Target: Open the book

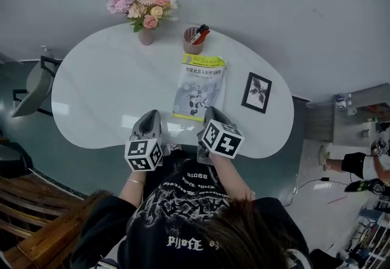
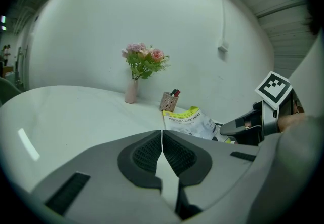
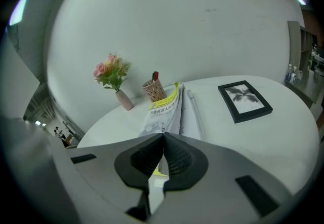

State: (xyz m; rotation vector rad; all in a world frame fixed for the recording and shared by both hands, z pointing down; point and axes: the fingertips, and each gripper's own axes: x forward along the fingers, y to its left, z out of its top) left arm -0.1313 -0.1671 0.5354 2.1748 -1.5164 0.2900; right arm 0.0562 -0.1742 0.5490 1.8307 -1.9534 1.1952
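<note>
Seen from the head view, the book [image 1: 200, 84] seems to lie flat on the white counter [image 1: 97, 91]. Its near right corner is hidden under the right gripper [image 1: 211, 114]. The left gripper [image 1: 149, 117] sits near the book's near left corner, apart from it.

Only the right gripper view shows what the head view conceals: the cover [image 3: 163, 109] is raised off the pages [image 3: 190, 116] at a tilt, and its near edge runs straight into the fingers [image 3: 179, 156]. Those fingers are clenched on the cover, pads pressed together, with a sliver of yellow and white paper showing in the gap below them. Beyond these fingers, past the book's far end, stands a pen cup [image 3: 153, 90]. Further left is a vase of flowers [image 3: 114, 78]. Off to the right a framed picture [image 3: 245, 99] lies flat on the counter, well apart from the book.

The left gripper view gives the side look. The right gripper, with its marker cube [image 2: 274, 89], is to the right of the left fingers [image 2: 147, 154], down at the book's near end. From here I cannot tell whether the cover is lifted. The left fingers are closed on each other, pad to pad, with nothing between them — only bare counter shows through the slot beneath.
</note>
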